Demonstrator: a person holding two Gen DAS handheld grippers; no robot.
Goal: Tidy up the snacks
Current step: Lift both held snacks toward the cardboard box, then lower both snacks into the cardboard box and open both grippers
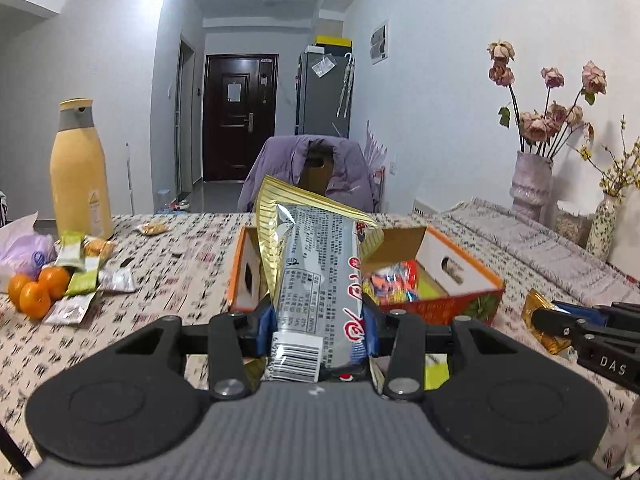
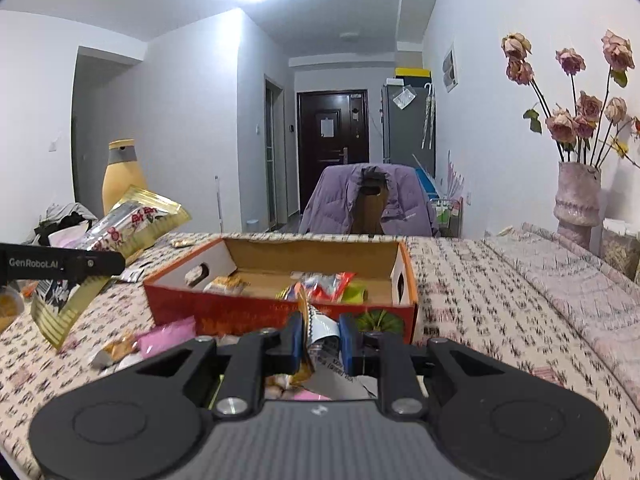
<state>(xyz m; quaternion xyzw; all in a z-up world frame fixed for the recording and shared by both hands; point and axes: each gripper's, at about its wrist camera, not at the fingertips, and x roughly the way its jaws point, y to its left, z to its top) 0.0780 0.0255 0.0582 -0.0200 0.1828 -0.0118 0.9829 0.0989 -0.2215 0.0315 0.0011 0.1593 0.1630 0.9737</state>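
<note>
A: Silver-and-gold foil snack pouch [image 1: 316, 276], long and crinkly, is clamped upright in the left gripper [image 1: 318, 332], fingers narrowed onto it. It's held clear of the patterned tablecloth [image 1: 180, 264], just in front of the open orange-red cardboard box [image 2: 280, 312].

B: So mid-carry. Right gripper [image 2: 320, 340]?

A: Nearly closed too, pinching a small gold-and-silver foil sachet [image 2: 316, 328] by its edge, just short of the box's near wall.

B: Next move, prob: bring both over the rim & let go inside w/o knocking the flaps.

A: Box already has red & yellow-green wrappers [image 2: 332, 284]; more loose packets [image 1: 80, 280] sit by the oranges [image 1: 36, 288].
</note>
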